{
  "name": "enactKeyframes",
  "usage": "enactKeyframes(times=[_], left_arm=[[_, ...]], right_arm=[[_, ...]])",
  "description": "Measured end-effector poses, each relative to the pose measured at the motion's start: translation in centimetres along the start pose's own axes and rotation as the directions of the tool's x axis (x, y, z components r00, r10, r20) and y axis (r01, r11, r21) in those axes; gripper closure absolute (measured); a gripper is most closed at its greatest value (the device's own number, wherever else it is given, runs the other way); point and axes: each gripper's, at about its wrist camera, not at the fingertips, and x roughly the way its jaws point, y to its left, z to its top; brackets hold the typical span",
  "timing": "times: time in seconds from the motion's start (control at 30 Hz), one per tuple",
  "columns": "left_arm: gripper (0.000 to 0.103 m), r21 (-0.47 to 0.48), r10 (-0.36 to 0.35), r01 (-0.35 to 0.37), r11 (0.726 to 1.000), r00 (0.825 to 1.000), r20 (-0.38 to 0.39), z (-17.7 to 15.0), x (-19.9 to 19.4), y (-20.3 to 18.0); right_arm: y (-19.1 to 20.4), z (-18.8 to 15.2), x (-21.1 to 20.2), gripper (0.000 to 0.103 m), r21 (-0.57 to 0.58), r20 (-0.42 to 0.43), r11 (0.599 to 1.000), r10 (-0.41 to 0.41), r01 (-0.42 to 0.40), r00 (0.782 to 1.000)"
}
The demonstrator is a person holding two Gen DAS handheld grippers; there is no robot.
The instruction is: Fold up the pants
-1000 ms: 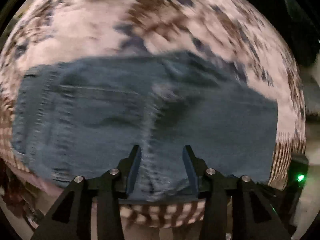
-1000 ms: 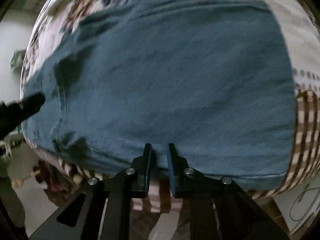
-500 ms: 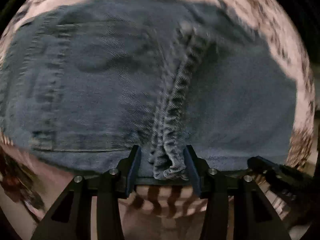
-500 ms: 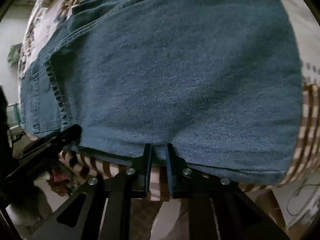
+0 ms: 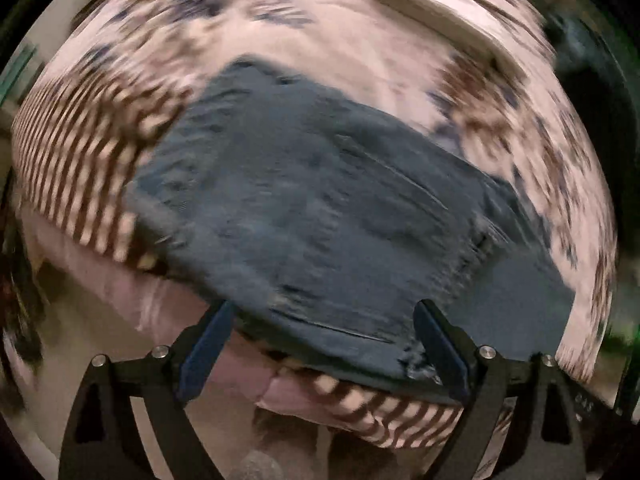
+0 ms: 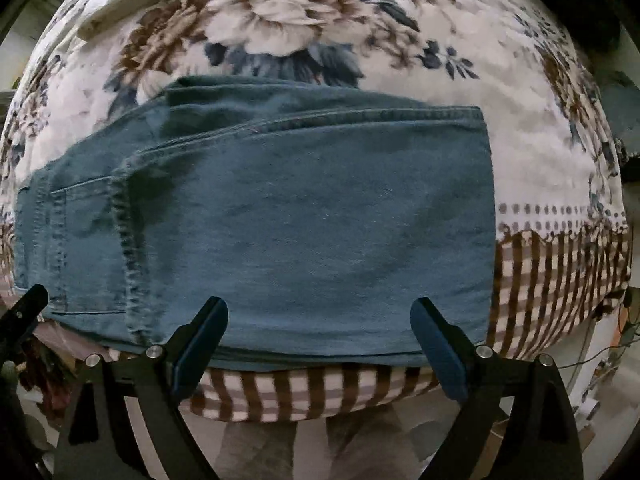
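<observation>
Blue denim pants (image 6: 304, 220) lie folded into a flat rectangle on a floral bedspread (image 6: 532, 148), near its front edge. My right gripper (image 6: 318, 312) hovers above the pants' near edge, its jaws opening wide and touching nothing. In the blurred left wrist view the same pants (image 5: 320, 216) lie slanted across the frame. My left gripper (image 5: 322, 316) hangs over their near edge, jaws opening wide, with no cloth pinched between them. A dark piece of the left gripper (image 6: 20, 312) shows at the left edge of the right wrist view.
The bedspread has a brown-and-white striped border (image 6: 560, 276) that drops over the bed's front edge. Floor (image 6: 280, 452) shows below it. Cables and clutter (image 6: 612, 340) lie at the far right beside the bed.
Both grippers have let go of the pants' near edge and spread wide. The right one has risen, so the pants look smaller. The left one has slid sideways and rolled.
</observation>
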Motion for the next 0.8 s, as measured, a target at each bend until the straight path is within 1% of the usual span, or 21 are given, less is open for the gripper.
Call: enactKeyframes(times=[0.03, 0.1, 0.17, 0.2, 0.23, 0.27, 0.3, 0.33, 0.37, 0.4, 0.43, 0.5, 0.53, 0.57, 0.63, 0.67, 0.73, 0.8], left_arm=[[0.011, -0.059, -0.012, 0.012, 0.998, 1.000, -0.003, 0.1, 0.0, 1.4], [0.011, -0.161, -0.041, 0.040, 0.986, 0.999, -0.001, -0.1, 0.2, 3.3], [0.011, -0.290, -0.070, 0.069, 0.954, 0.998, 0.007, -0.3, 1.1, 5.8], [0.011, -0.342, -0.057, 0.057, 0.938, 0.998, 0.011, -0.4, 1.8, 6.9], [0.012, -0.372, -0.040, 0.041, 0.927, 0.999, 0.011, -0.4, 2.3, 7.7], [0.012, -0.397, -0.042, 0.042, 0.917, 0.999, 0.007, -0.2, 3.4, 8.4], [0.012, -0.410, -0.062, 0.059, 0.910, 0.998, 0.008, 0.1, 4.2, 8.9], [0.013, -0.435, -0.097, 0.096, 0.895, 0.995, 0.019, 0.5, 5.0, 9.3], [0.016, -0.451, -0.127, 0.134, 0.883, 0.991, 0.046, 0.7, 5.1, 9.6], [0.032, -0.456, -0.155, 0.176, 0.873, 0.984, 0.084, 1.1, 5.2, 9.4], [0.044, -0.449, -0.145, 0.184, 0.874, 0.982, 0.119, 1.5, 4.9, 9.2], [0.057, -0.436, -0.127, 0.186, 0.881, 0.979, 0.161, 1.7, 4.2, 8.5], [0.062, -0.422, -0.104, 0.168, 0.891, 0.980, 0.171, 1.6, 3.5, 8.1], [0.063, -0.400, -0.069, 0.141, 0.906, 0.980, 0.188, 1.3, 2.6, 7.2], [0.068, -0.369, -0.014, 0.097, 0.924, 0.975, 0.221, 0.7, 0.7, 5.6], [0.069, -0.359, -0.001, 0.087, 0.929, 0.972, 0.235, 0.5, 0.1, 4.9], [0.070, -0.337, 0.006, 0.085, 0.938, 0.966, 0.259, 0.1, -1.2, 3.5], [0.070, -0.311, 0.003, 0.084, 0.947, 0.963, 0.269, 0.3, -0.8, 2.5]], right_arm=[[0.4, 0.1, -0.1, 0.008, -0.004, -0.002, 1.000, 0.004, -0.004, 1.000], [1.2, 0.3, -0.2, 0.008, -0.014, -0.013, 1.000, 0.016, -0.016, 1.000], [2.1, 0.4, 0.0, 0.008, -0.013, -0.022, 0.999, 0.034, -0.035, 0.999], [2.5, 0.5, 0.2, 0.008, -0.019, -0.031, 0.999, 0.037, -0.037, 0.999], [2.9, 0.7, 0.5, 0.008, -0.027, -0.041, 0.999, 0.038, -0.039, 0.998], [3.4, 0.5, 0.8, 0.008, -0.032, -0.044, 0.999, 0.037, -0.038, 0.998], [3.4, 0.7, 1.4, 0.008, -0.043, -0.047, 0.999, 0.032, -0.034, 0.998], [3.8, 0.9, 1.8, 0.008, -0.060, -0.053, 0.998, 0.022, -0.025, 0.998], [3.9, 1.0, 2.3, 0.008, -0.067, -0.058, 0.998, 0.017, -0.021, 0.998], [4.1, 1.2, 2.7, 0.008, -0.073, -0.065, 0.997, 0.012, -0.017, 0.998], [4.2, 1.4, 2.9, 0.008, -0.077, -0.070, 0.997, 0.008, -0.014, 0.998], [4.3, 1.7, 3.3, 0.008, -0.082, -0.073, 0.997, 0.001, -0.007, 0.997], [4.4, 1.8, 3.5, 0.008, -0.089, -0.073, 0.996, -0.006, 0.000, 0.997], [4.3, 2.0, 3.8, 0.008, -0.092, -0.076, 0.996, -0.011, 0.004, 0.997], [4.1, 2.2, 4.1, 0.008, -0.092, -0.081, 0.996, -0.017, 0.009, 0.997], [4.1, 2.2, 4.2, 0.008, -0.095, -0.083, 0.995, -0.021, 0.013, 0.996], [3.9, 1.9, 5.0, 0.008, -0.097, -0.087, 0.995, -0.019, 0.011, 0.996], [3.9, 1.6, 5.7, 0.008, -0.101, -0.091, 0.995, -0.023, 0.014, 0.996]])
